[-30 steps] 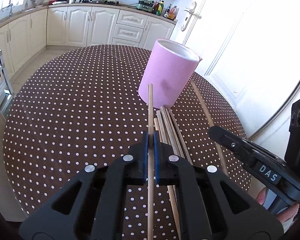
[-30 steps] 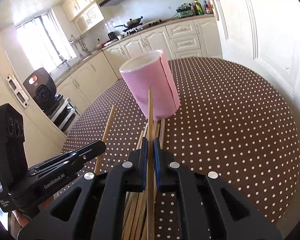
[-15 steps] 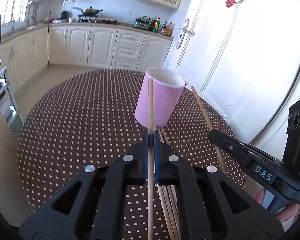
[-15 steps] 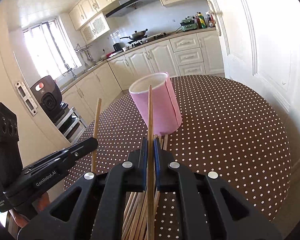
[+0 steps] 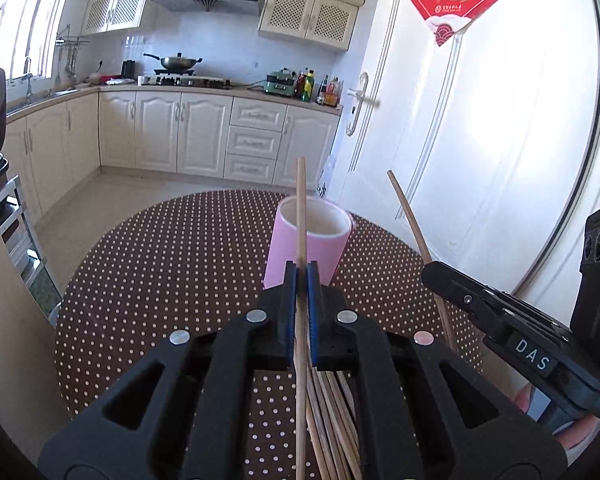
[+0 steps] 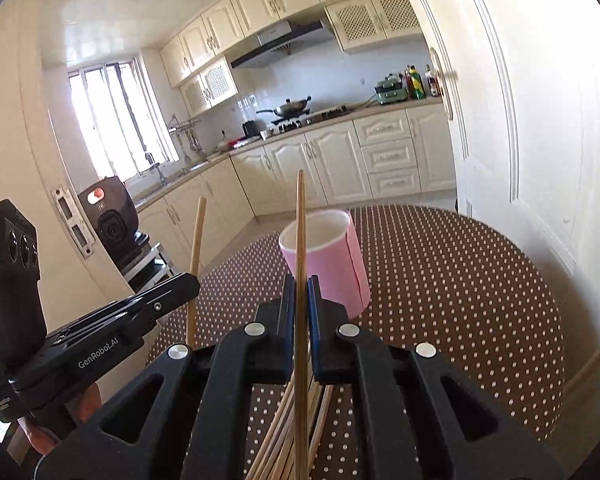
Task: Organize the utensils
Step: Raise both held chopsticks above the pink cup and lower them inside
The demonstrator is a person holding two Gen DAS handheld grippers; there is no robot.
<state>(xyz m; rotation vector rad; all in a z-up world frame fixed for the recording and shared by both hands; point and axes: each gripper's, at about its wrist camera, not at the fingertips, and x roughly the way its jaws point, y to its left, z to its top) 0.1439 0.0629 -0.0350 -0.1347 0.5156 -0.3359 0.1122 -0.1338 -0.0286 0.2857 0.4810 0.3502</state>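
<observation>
Claws first: the left claw (image 5: 301, 270) is clenched on a single wooden chopstick (image 5: 301, 216), its blue pads pressed flat against the shaft, and the stick runs straight up the middle of the left wrist view with its tip above the near rim of the pink cup (image 5: 308, 248). The right claw (image 6: 301, 282) is clamped the same way on a second chopstick (image 6: 300, 224), which likewise rises past the cup's rim in the right wrist view. Each claw shows from the side in the other's camera, with its stick slanting up and out of the closed tips. Under both claws a loose bundle of chopsticks (image 5: 332, 420) lies on the brown, white-dotted desk (image 5: 172, 280), pointing roughly toward the cup. The cup stands upright on the desk just beyond the bundle, open end up. Behind the desk are cream kitchen cabinets (image 5: 204, 136) and a white door (image 5: 480, 140).
</observation>
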